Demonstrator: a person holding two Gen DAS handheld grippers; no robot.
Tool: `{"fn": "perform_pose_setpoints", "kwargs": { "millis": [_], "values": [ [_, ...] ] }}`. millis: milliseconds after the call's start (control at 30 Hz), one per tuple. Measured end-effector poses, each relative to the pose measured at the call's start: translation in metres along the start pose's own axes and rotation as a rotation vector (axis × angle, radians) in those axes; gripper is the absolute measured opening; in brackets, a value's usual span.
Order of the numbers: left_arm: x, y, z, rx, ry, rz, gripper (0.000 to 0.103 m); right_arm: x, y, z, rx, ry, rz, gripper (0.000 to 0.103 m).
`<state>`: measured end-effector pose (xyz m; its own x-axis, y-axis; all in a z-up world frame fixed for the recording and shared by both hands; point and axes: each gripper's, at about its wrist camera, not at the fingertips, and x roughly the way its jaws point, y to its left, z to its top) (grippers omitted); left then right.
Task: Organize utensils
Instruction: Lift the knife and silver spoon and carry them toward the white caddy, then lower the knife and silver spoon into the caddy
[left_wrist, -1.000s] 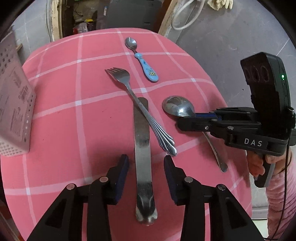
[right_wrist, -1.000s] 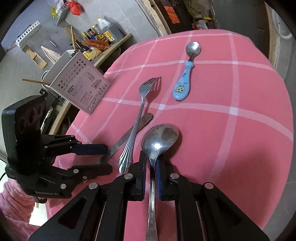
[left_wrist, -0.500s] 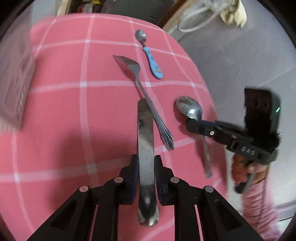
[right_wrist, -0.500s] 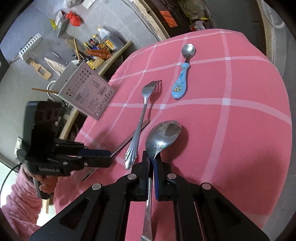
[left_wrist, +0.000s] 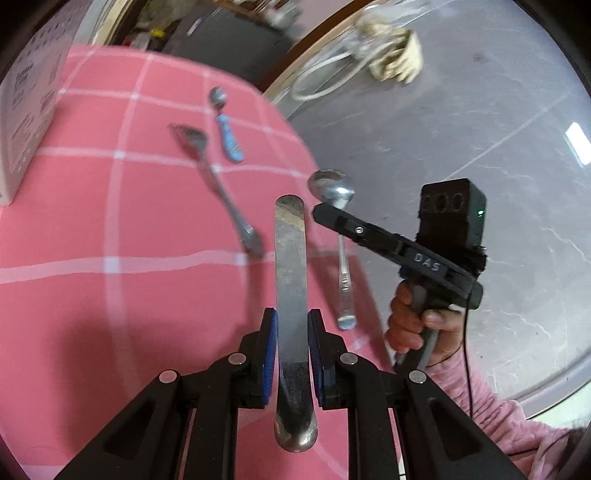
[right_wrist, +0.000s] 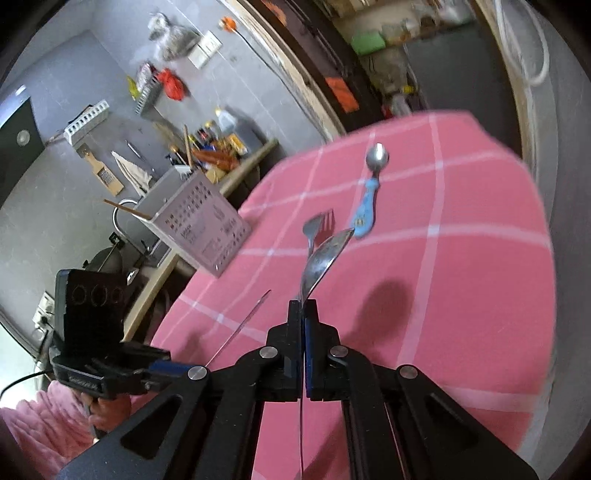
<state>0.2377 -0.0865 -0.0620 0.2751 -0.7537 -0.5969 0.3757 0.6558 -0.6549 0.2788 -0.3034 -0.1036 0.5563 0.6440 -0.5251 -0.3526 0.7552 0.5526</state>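
Now both grippers carry cutlery above the pink checked tablecloth (left_wrist: 110, 229). The left gripper (left_wrist: 291, 354) is clamped on a flat butter knife (left_wrist: 290, 258), its blue pads (left_wrist: 270, 354) pressing the two edges of the handle; the blade sticks forward past the fingertips and the rounded handle end hangs back toward the camera. From the right wrist view the same knife appears edge-on as a thin line rising from the left gripper's fingers. The right gripper (right_wrist: 303, 306) is clenched tight on the handle of a large metal spoon (right_wrist: 323, 254), whose bowl stands turned on edge ahead of the fingertips; the spoon's dark shadow (right_wrist: 384, 299) falls on the cloth to its right. In the left wrist view that spoon's bowl shows beyond the right gripper's fingers and its handle hangs down below them.

Left on the cloth are a metal fork (left_wrist: 214, 184) and, just beyond it, a small spoon with a blue handle (left_wrist: 227, 133), lying close together but apart. A white perforated utensil holder (right_wrist: 199, 225) stands at the far left edge of the table. A hand (left_wrist: 417, 321) in a pink sleeve grips the right gripper's handle.
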Motion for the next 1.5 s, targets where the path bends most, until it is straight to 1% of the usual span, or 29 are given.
{"fn": "perform_pose_setpoints", "kwargs": {
  "millis": [133, 233, 333, 400, 467, 567, 733, 900, 1067, 1267, 1400, 1500],
  "values": [
    [-0.008, -0.010, 0.001, 0.053, -0.088, -0.018, 0.016, -0.012, 0.007, 0.003, -0.030, -0.051, -0.008, 0.002],
    [-0.019, -0.016, 0.004, 0.079, -0.171, -0.011, 0.016, -0.024, 0.013, 0.008, -0.053, -0.115, -0.013, 0.002],
    [-0.036, -0.021, 0.010, 0.113, -0.272, 0.018, 0.016, -0.039, 0.018, 0.017, -0.066, -0.173, -0.009, 0.002],
    [-0.048, -0.026, 0.016, 0.140, -0.337, 0.047, 0.016, -0.046, 0.024, 0.025, -0.075, -0.219, 0.001, 0.002],
    [-0.061, -0.029, 0.021, 0.151, -0.398, 0.059, 0.016, -0.051, 0.035, 0.036, -0.090, -0.269, 0.014, 0.002],
    [-0.076, -0.036, 0.030, 0.172, -0.471, 0.100, 0.016, -0.055, 0.051, 0.051, -0.119, -0.317, 0.022, 0.002],
    [-0.105, -0.042, 0.046, 0.192, -0.575, 0.154, 0.016, -0.053, 0.086, 0.077, -0.165, -0.403, 0.073, 0.002],
    [-0.134, -0.043, 0.064, 0.213, -0.637, 0.220, 0.016, -0.038, 0.121, 0.099, -0.190, -0.475, 0.114, 0.002],
    [-0.158, -0.038, 0.080, 0.226, -0.677, 0.311, 0.016, -0.016, 0.155, 0.114, -0.235, -0.541, 0.135, 0.002],
    [-0.182, -0.023, 0.097, 0.227, -0.712, 0.402, 0.016, 0.015, 0.181, 0.131, -0.250, -0.578, 0.178, 0.002],
    [-0.194, -0.009, 0.106, 0.218, -0.740, 0.444, 0.016, 0.035, 0.193, 0.135, -0.260, -0.602, 0.203, 0.002],
    [-0.200, 0.003, 0.112, 0.212, -0.767, 0.460, 0.016, 0.052, 0.205, 0.138, -0.277, -0.624, 0.216, 0.002]
  ]
}}
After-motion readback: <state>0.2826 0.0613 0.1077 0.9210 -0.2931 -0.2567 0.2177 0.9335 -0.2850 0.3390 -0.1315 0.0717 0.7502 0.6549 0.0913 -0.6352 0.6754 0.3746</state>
